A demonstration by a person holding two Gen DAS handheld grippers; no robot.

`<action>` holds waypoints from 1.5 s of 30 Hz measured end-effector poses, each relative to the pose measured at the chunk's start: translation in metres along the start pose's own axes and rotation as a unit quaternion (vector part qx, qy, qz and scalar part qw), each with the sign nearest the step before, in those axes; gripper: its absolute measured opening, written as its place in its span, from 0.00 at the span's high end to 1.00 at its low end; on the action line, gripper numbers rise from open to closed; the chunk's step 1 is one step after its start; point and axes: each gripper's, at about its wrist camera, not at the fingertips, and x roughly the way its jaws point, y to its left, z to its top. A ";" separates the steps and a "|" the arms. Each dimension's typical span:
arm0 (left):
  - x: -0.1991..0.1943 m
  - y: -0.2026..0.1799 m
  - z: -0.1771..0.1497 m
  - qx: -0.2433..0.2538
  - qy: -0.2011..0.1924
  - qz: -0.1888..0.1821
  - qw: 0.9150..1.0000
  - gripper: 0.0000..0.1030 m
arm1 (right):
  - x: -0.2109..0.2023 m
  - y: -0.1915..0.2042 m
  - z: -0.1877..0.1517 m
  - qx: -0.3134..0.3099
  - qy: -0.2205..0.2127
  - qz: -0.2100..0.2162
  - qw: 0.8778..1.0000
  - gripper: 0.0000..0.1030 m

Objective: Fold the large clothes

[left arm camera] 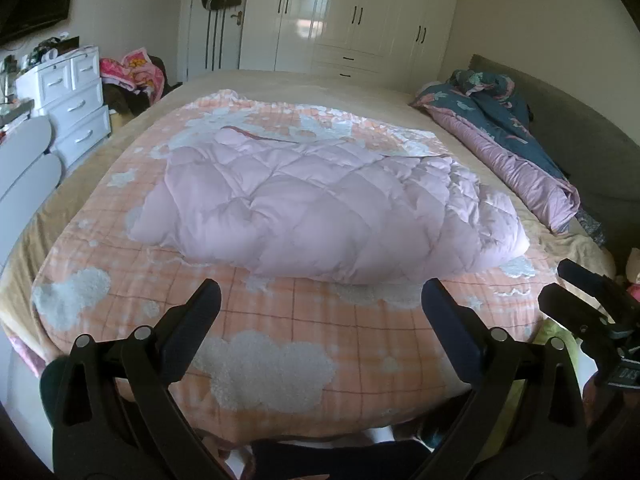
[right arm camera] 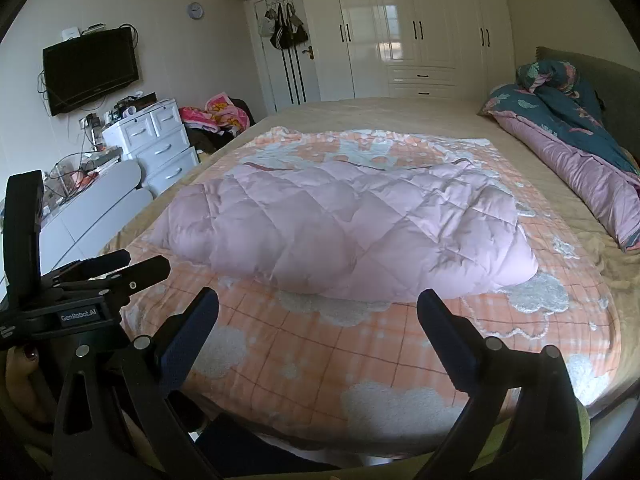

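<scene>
A large pink quilted garment [left arm camera: 320, 200] lies bunched in the middle of the bed on an orange checked blanket [left arm camera: 280, 340]; it also shows in the right wrist view [right arm camera: 340, 228] on the same blanket [right arm camera: 340, 360]. My left gripper [left arm camera: 320, 292] is open and empty, held above the blanket's near edge, short of the garment. My right gripper [right arm camera: 318, 300] is open and empty, also above the near edge. The right gripper shows at the right of the left wrist view [left arm camera: 580, 292]; the left gripper shows at the left of the right wrist view [right arm camera: 132, 268].
A rolled purple and teal duvet [right arm camera: 580, 152] lies along the bed's right side by the headboard. White drawers [right arm camera: 160, 144] and a pile of clothes [right arm camera: 216, 116] stand left of the bed. A white wardrobe [right arm camera: 400, 28] fills the far wall.
</scene>
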 end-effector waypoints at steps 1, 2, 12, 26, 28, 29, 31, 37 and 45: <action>0.000 0.000 0.000 0.000 -0.001 0.000 1.000 0.09 | 0.000 0.000 0.000 0.000 0.000 0.000 1.000 0.04; 0.000 0.000 0.000 0.001 -0.001 0.000 1.000 0.09 | -0.001 0.000 0.000 0.000 0.000 0.000 1.000 0.04; -0.002 0.001 0.001 0.003 -0.004 0.004 1.000 0.09 | -0.002 0.001 0.001 0.002 0.000 0.000 1.000 0.04; -0.004 0.001 0.003 0.006 -0.006 0.010 1.000 0.09 | -0.003 0.002 0.001 0.006 -0.002 -0.001 1.000 0.04; -0.004 0.000 0.003 0.006 -0.004 0.011 1.000 0.09 | -0.004 0.001 0.001 0.006 -0.002 -0.001 1.000 0.04; -0.004 0.000 0.003 0.006 -0.004 0.012 1.000 0.09 | -0.004 0.001 0.001 0.006 -0.002 -0.001 1.000 0.04; -0.004 0.001 0.003 0.008 -0.004 0.014 1.000 0.09 | -0.004 0.002 0.001 0.004 -0.002 -0.001 1.000 0.04; -0.004 0.001 0.003 0.008 -0.005 0.014 1.000 0.09 | -0.004 0.002 0.001 0.005 -0.002 -0.001 1.000 0.04; -0.004 0.000 0.002 0.005 -0.004 0.015 1.000 0.09 | -0.004 0.002 0.001 0.006 -0.002 -0.001 1.000 0.04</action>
